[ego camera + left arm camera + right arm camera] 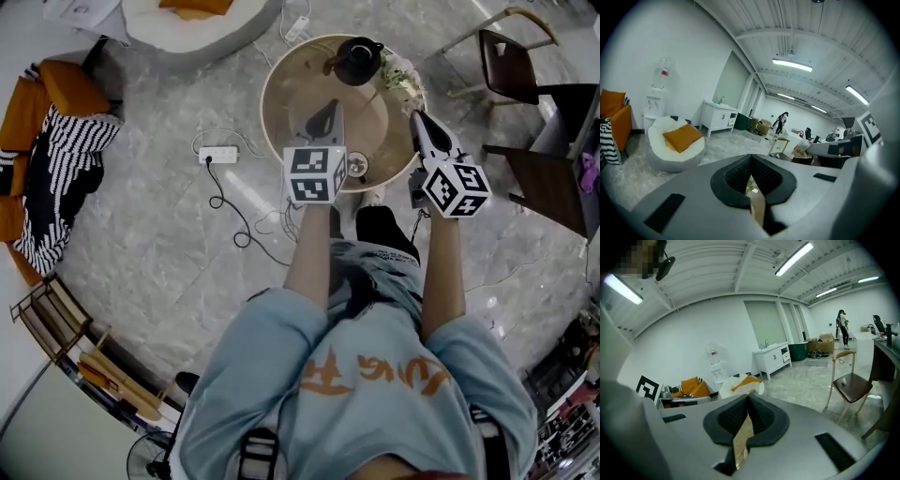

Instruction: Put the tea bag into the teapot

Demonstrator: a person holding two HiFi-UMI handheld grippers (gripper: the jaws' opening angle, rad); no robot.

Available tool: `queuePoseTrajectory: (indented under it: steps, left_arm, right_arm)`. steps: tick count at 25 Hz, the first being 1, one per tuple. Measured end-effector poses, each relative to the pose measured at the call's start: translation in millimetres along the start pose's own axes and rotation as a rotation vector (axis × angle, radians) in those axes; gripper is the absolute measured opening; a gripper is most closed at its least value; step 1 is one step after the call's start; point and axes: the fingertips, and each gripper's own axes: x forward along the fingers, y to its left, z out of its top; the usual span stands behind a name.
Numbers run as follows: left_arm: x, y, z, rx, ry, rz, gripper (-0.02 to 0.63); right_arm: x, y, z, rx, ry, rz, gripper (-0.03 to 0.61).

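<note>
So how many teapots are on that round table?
1. The black teapot sits on the far side of the round table, beyond the left claw and right claw. Their bodies cover some tabletop, so more could be hidden.

Left gripper [329,110] and right gripper [416,117] held forward side by side, jaws together
</note>
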Motion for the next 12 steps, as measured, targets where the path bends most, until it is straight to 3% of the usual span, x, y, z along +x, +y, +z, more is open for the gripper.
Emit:
queuePoseTrajectory:
  steps: [7,12]
  left_arm:
    - [34.9,-9.5,16.3,0.014,-0.003,0.024,0.025]
    - [76.2,-7.6,6.0,-0.047,0.026,0.087,0.025]
  right_arm:
    - [20.6,-37.8,17.3,0.006,0.005,0.018,0.015]
    - [48.7,-68.8,15.1,-0.016,0.074,0.087,0.017]
